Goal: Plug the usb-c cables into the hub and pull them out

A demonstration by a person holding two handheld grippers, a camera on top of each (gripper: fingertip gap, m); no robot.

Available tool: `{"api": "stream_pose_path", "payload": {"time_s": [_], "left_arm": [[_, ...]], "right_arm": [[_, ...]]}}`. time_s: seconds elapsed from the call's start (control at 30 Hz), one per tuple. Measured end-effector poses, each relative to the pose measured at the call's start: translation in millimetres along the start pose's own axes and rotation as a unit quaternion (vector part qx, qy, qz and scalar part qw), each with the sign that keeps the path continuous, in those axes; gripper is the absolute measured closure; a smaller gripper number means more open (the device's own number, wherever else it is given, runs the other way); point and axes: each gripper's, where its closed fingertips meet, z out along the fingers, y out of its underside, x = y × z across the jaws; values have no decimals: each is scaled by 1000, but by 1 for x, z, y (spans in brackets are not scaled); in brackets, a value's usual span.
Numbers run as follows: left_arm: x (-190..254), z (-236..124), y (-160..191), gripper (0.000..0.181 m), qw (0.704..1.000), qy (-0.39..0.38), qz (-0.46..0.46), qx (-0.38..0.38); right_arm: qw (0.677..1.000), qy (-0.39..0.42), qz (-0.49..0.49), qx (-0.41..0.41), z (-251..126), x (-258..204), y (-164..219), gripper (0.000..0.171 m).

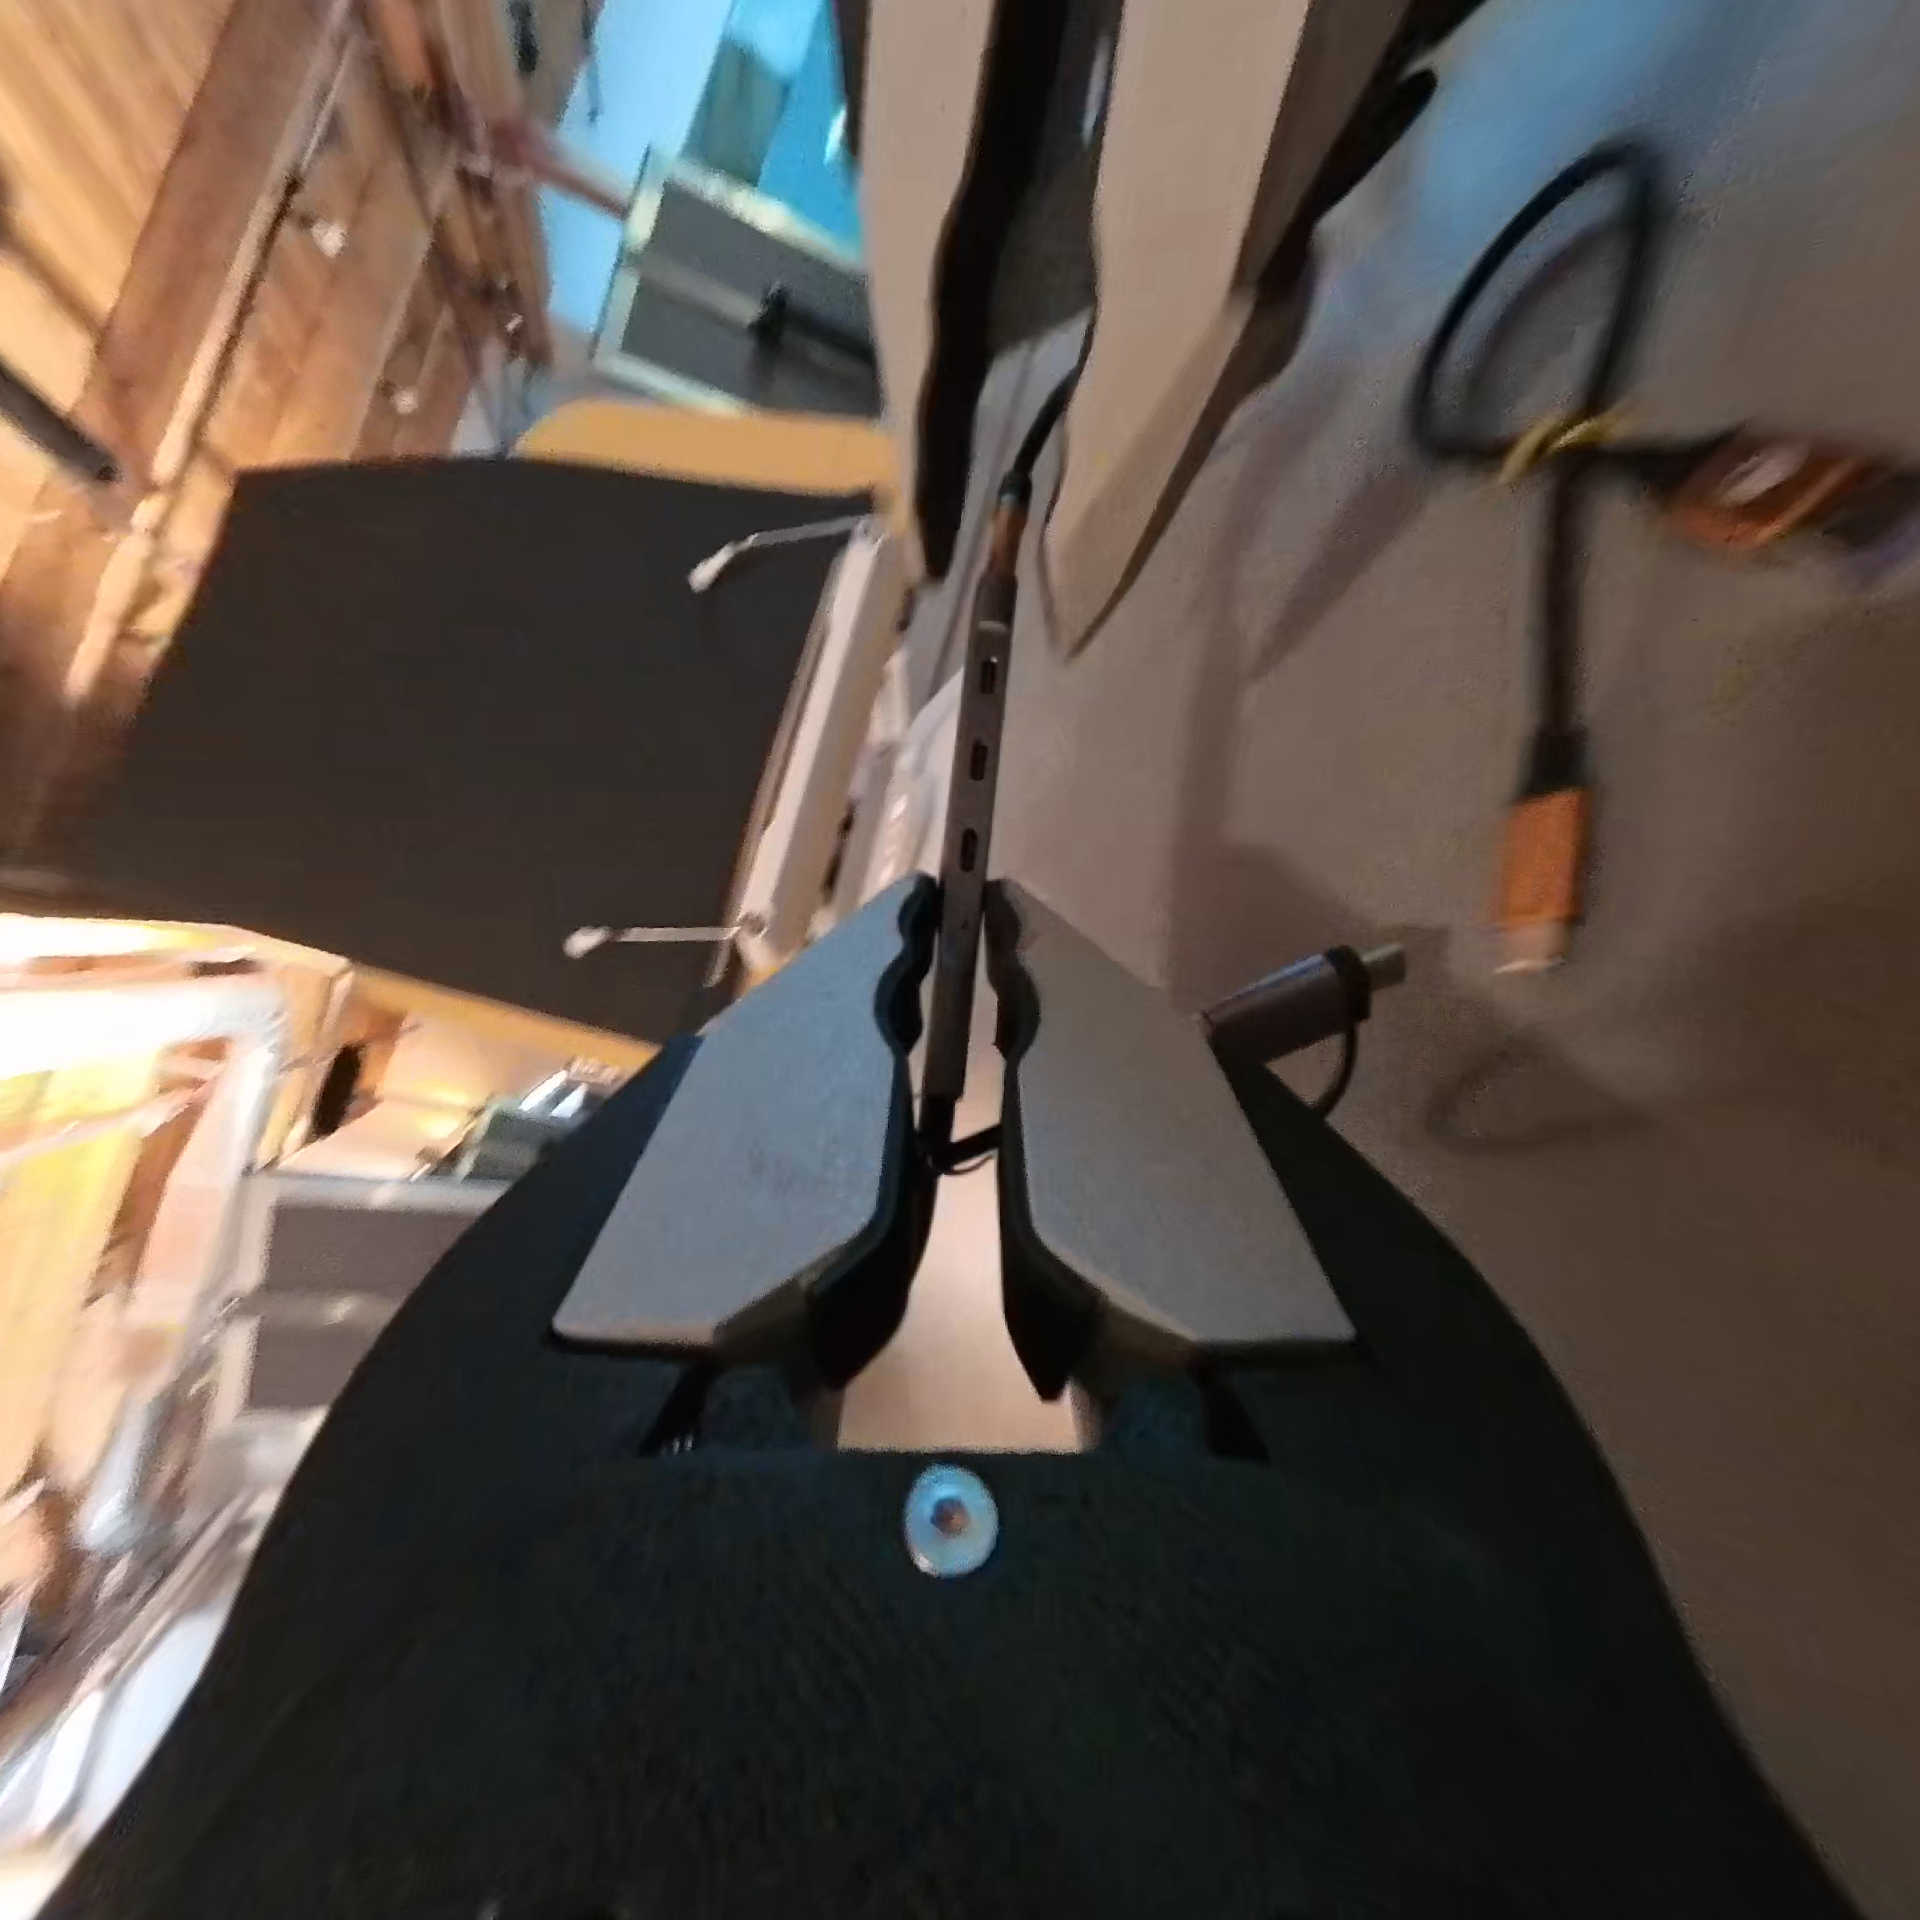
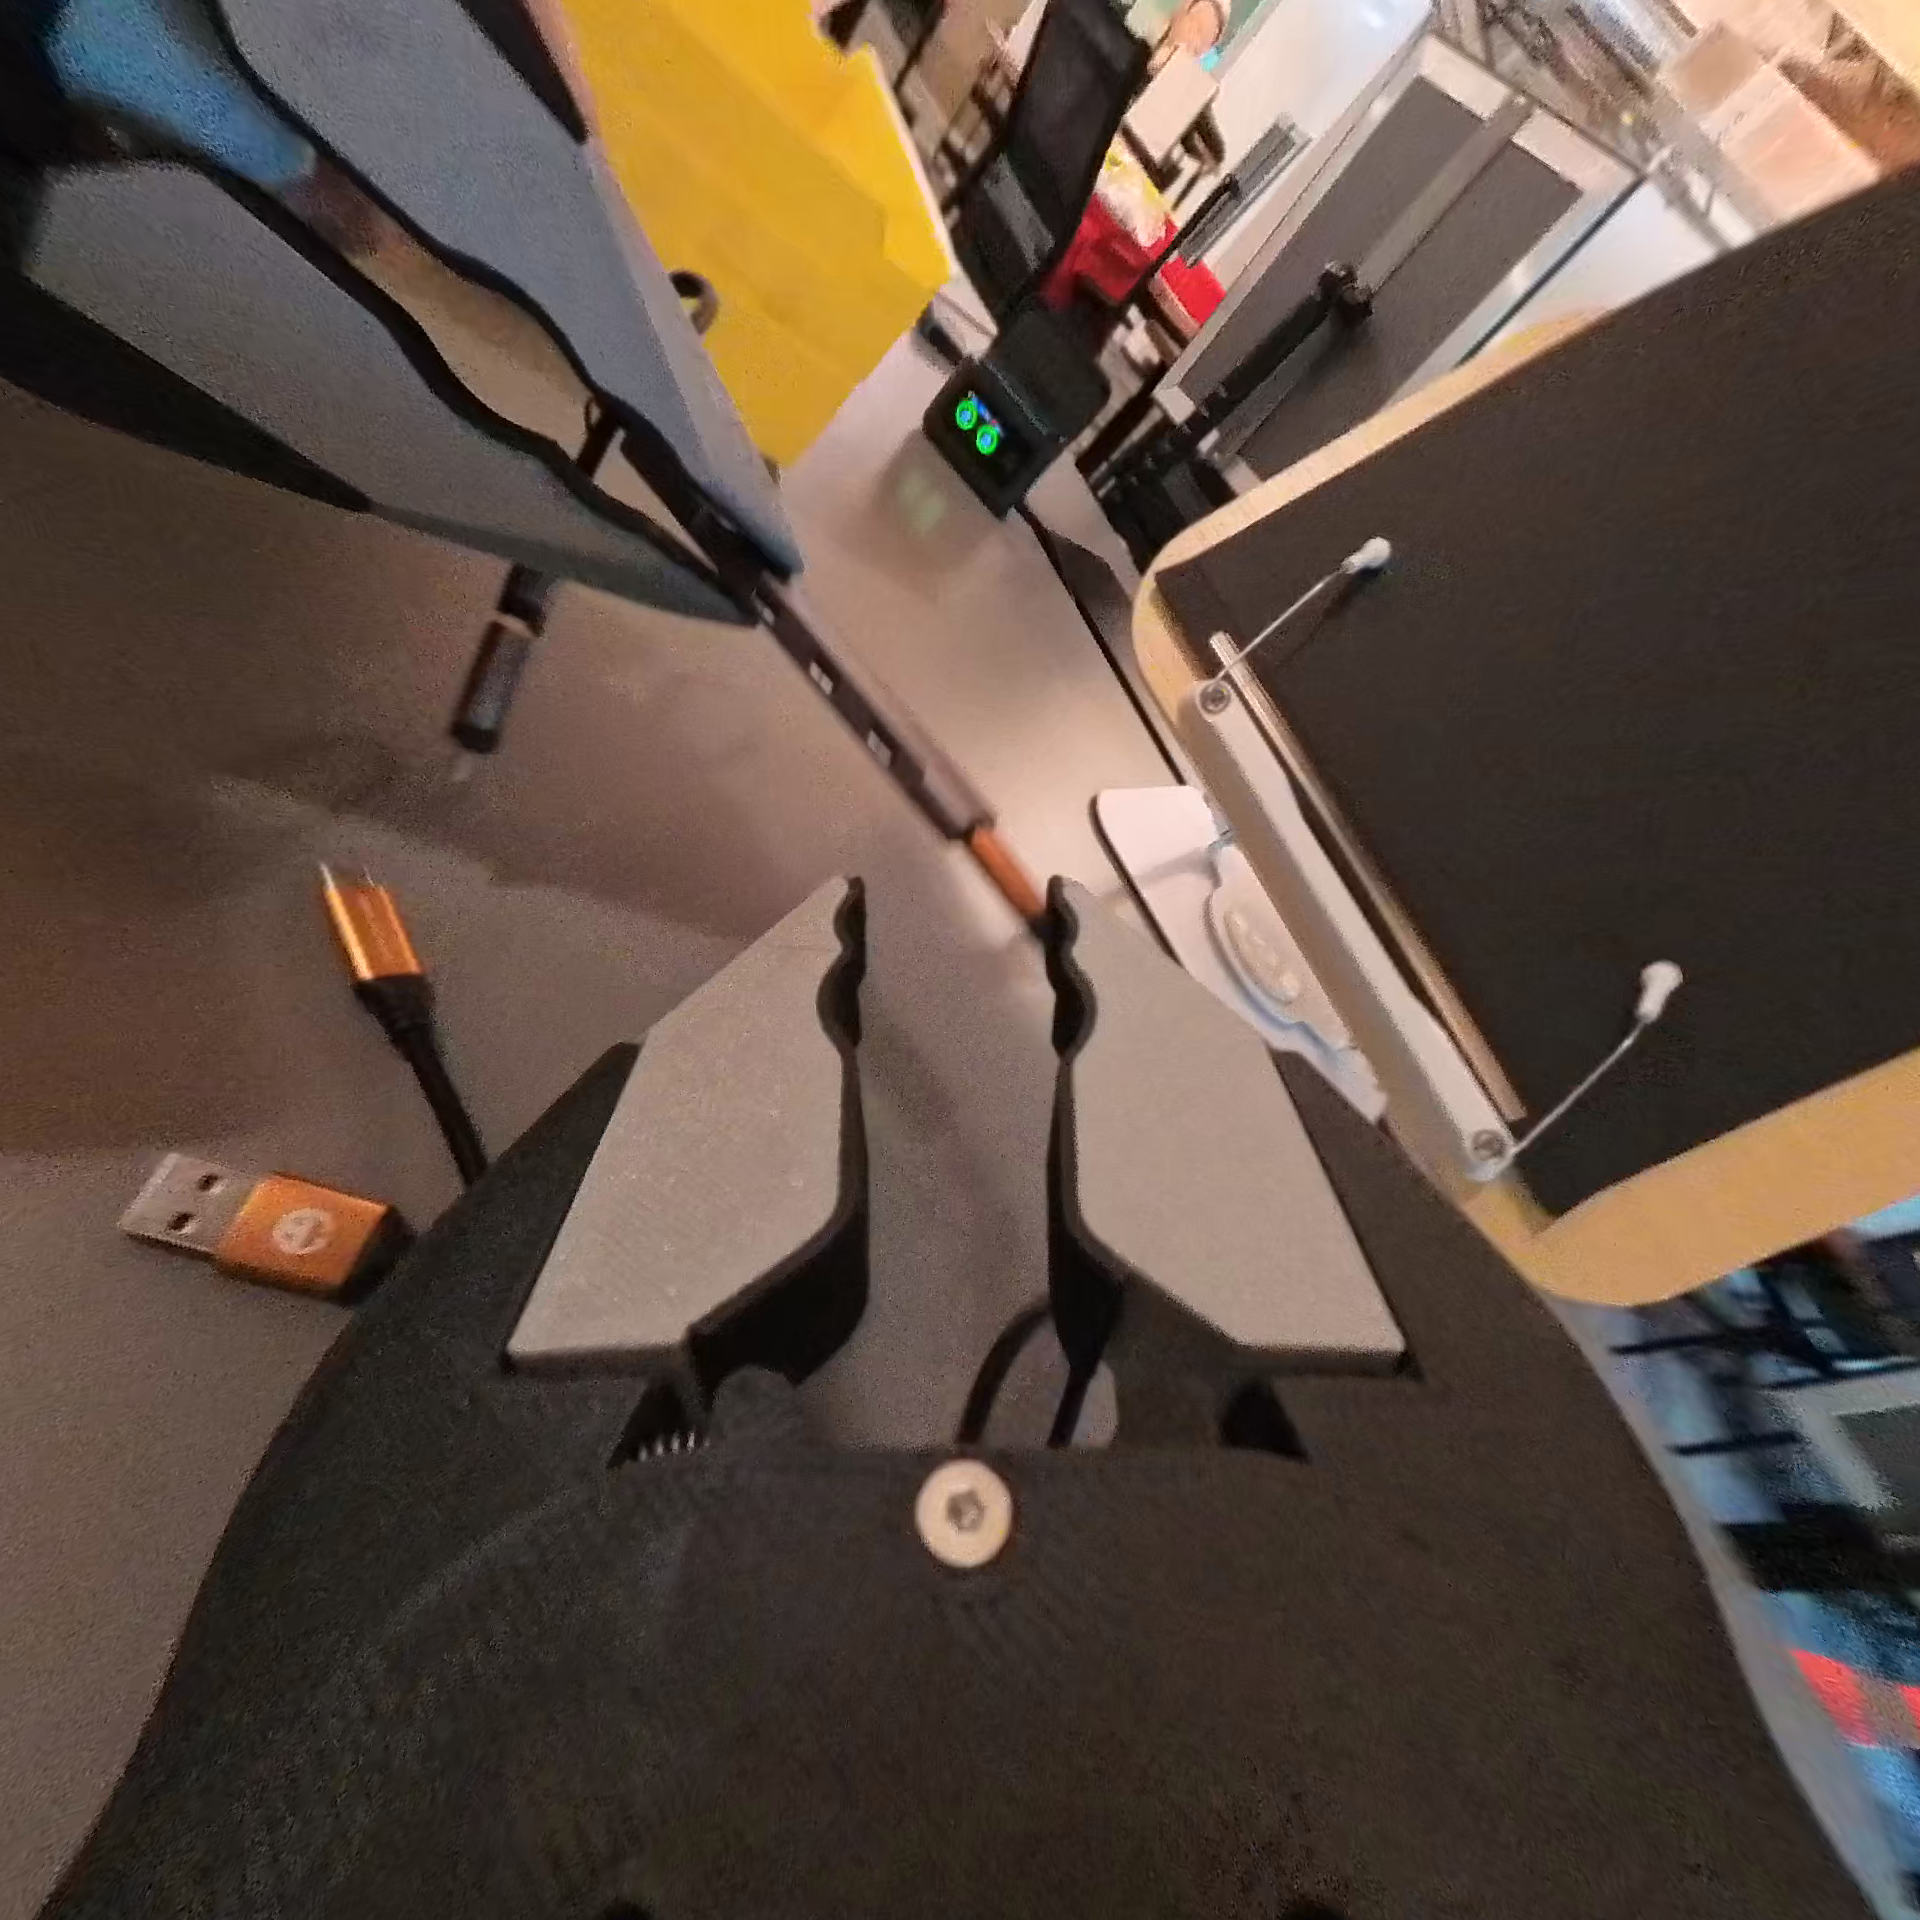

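Note:
My left gripper (image 1: 961, 904) is shut on a slim grey hub (image 1: 982, 727), held edge-on and lifted off the table, with a row of small ports facing me. The hub (image 2: 883, 748) also shows in the right wrist view, with an orange collar (image 2: 1003, 868) at its cable end. My right gripper (image 2: 954, 904) is open, its tips on either side of that collar; a black cable (image 2: 997, 1371) runs between its fingers. An orange usb-c plug (image 2: 369, 925) and an orange USB-A plug (image 2: 281, 1236) lie on the grey table (image 2: 208, 727). A grey connector (image 1: 1299, 987) lies by the left gripper.
A black panel with pale wood trim and metal hooks (image 2: 1558, 727) stands close on the right. A white stand base (image 2: 1153, 842) sits under it. A yellow bin (image 2: 769, 208) and a black device with green lights (image 2: 997, 436) are farther back. A coiled black cable (image 1: 1507, 312) lies on the table. My hands' fingertips stand some 6 cm from each other. Between my left fingertips and the orange usb-c plug (image 2: 369, 925) there is roughly 9 cm. My left wrist view (image 1: 1551, 895) looks at it from another angle.

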Motion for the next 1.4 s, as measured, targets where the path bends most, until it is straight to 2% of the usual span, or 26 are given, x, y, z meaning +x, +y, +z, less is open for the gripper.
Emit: {"api": "stream_pose_path", "payload": {"time_s": [0.07,0.17,0.27,0.33,0.63,0.73,0.8,1.0,1.23,1.4], "left_arm": [[-20,-2,15,175,998,-49,-4,-28],[-36,-2,33,175,992,-101,27,-66],[-28,3,43,175,987,-97,85,-94],[-18,6,48,175,984,-81,114,-105],[-13,8,41,175,982,-82,138,-103],[-11,8,38,175,981,-82,145,-97],[-10,9,37,175,980,-80,152,-96],[-9,10,37,175,979,-75,154,-106],[-4,11,31,175,975,-74,178,-108],[3,13,24,175,975,-65,188,-102]], "right_arm": [[998,-25,60,26,-8,1,-5,139],[980,-128,140,60,-18,-21,-17,140],[963,-216,161,30,-21,-52,-13,143],[955,-254,154,-1,-23,-69,-7,140],[932,-308,171,-83,-16,-99,15,142],[929,-306,174,-111,-9,-103,22,145],[928,-307,176,-115,-6,-105,21,166],[927,-287,211,-115,3,-101,14,167],[955,-142,234,-115,17,-61,12,167],[964,-75,239,-87,16,-38,1,168]]}}
